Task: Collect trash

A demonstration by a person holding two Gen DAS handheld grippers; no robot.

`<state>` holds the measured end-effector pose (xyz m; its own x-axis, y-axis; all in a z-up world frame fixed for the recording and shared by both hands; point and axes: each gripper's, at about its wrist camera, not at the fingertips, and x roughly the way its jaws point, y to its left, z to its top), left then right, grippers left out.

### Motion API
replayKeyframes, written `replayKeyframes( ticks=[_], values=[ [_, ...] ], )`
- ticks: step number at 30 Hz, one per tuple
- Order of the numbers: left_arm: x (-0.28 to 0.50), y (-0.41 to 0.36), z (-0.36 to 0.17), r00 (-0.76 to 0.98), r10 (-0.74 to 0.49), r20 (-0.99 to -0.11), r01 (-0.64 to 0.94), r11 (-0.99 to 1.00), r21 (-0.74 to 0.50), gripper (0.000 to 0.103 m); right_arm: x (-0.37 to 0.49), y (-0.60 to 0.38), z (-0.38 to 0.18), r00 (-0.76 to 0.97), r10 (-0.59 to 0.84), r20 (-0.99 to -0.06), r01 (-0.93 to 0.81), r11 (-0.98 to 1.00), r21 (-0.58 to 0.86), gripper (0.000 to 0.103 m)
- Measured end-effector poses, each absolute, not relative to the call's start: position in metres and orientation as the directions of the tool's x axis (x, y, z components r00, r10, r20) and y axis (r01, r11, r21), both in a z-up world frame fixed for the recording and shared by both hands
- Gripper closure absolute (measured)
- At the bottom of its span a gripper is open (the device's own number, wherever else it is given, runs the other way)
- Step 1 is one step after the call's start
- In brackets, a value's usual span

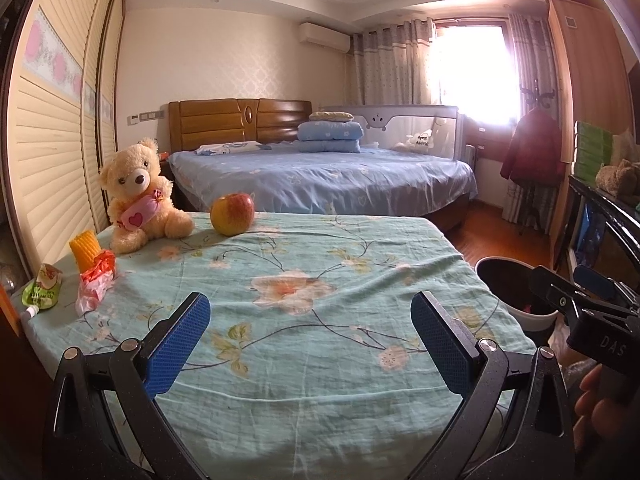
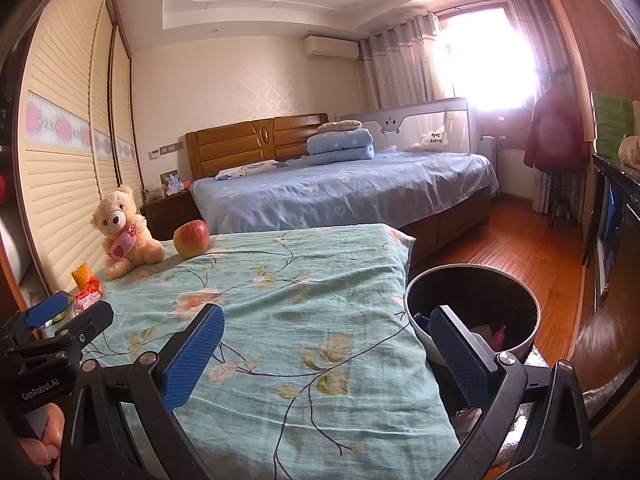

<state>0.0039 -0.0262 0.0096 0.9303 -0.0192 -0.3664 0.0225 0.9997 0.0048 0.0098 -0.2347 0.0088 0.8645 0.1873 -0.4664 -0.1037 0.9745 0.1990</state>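
Observation:
A crumpled pink and red wrapper [image 1: 96,284] and a green drink pouch [image 1: 42,290] lie at the left edge of a table with a teal floral cloth [image 1: 320,264]. The wrapper also shows in the right wrist view [image 2: 86,298]. A round bin [image 2: 472,312] with trash inside stands on the floor to the right of the table; it also shows in the left wrist view [image 1: 512,292]. My left gripper [image 1: 310,340] is open and empty above the cloth's near middle. My right gripper [image 2: 326,352] is open and empty over the table's right edge, beside the bin.
A teddy bear [image 1: 140,196], an apple [image 1: 232,214] and a yellow corn piece [image 1: 85,249] sit at the table's far left. A blue bed [image 1: 320,176] lies beyond. A dark cabinet [image 2: 616,240] lines the right wall, with wooden floor [image 2: 500,240] between.

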Motion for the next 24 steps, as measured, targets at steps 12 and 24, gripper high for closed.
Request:
replayKeyframes(
  ticks=[12,24],
  values=[
    [0.0057,-0.0267,0.0081,0.924,-0.026,-0.381,0.031,1.0,0.005,0.0,0.0083,-0.2337,0.0085,0.863,0.19,-0.468,-0.105,0.974,0.201,0.0],
    [0.0069,-0.0267,0.0064,0.922,-0.027,-0.386,0.032,0.999,0.005,0.0,0.0087,-0.2299,0.0082,0.862,0.196,-0.468,-0.112,0.973,0.202,0.0]
  ],
)
